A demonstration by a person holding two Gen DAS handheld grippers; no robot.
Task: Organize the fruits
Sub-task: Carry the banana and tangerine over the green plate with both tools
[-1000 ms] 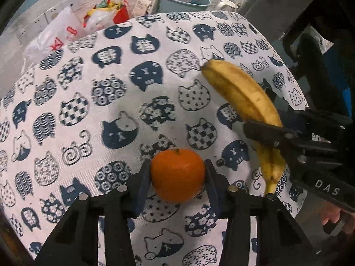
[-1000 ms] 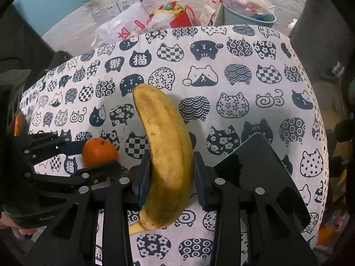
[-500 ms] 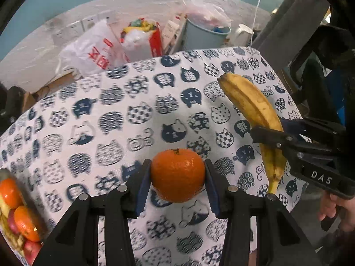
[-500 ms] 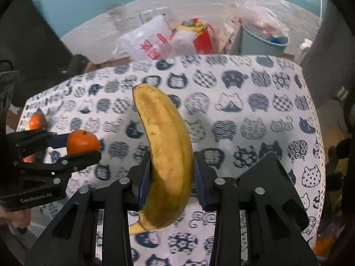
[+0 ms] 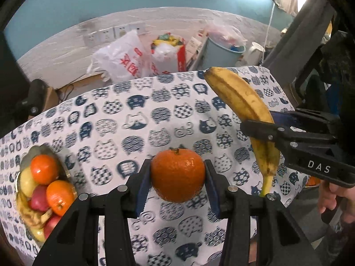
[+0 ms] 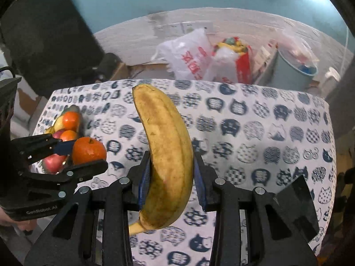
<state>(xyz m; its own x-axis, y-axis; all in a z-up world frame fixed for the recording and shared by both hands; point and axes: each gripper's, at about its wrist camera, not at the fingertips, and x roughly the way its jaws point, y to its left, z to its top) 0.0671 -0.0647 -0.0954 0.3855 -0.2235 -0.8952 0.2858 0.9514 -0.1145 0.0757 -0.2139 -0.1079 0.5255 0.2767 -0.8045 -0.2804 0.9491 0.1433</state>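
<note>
My left gripper (image 5: 177, 178) is shut on an orange mandarin (image 5: 177, 175) and holds it in the air above the cat-print tablecloth (image 5: 137, 119). My right gripper (image 6: 172, 180) is shut on a yellow banana (image 6: 168, 155), also lifted above the cloth. The banana (image 5: 246, 108) and the right gripper show at the right of the left wrist view. The mandarin (image 6: 88, 149) and the left gripper show at the left of the right wrist view. A fruit bowl (image 5: 56, 157) with oranges, apples and bananas sits at the table's left edge, also visible in the right wrist view (image 6: 76, 110).
Behind the table stand white plastic bags (image 5: 124, 59), a red bag (image 5: 168, 53) and a light blue bin (image 5: 221, 53) against the wall. A black flat object (image 6: 299, 208) lies on the cloth at the right. A dark chair (image 5: 321, 66) stands to the right.
Both grippers have risen from the table with their fruit. The views have tilted up and swung left, bringing the fruit bowl into sight.
</note>
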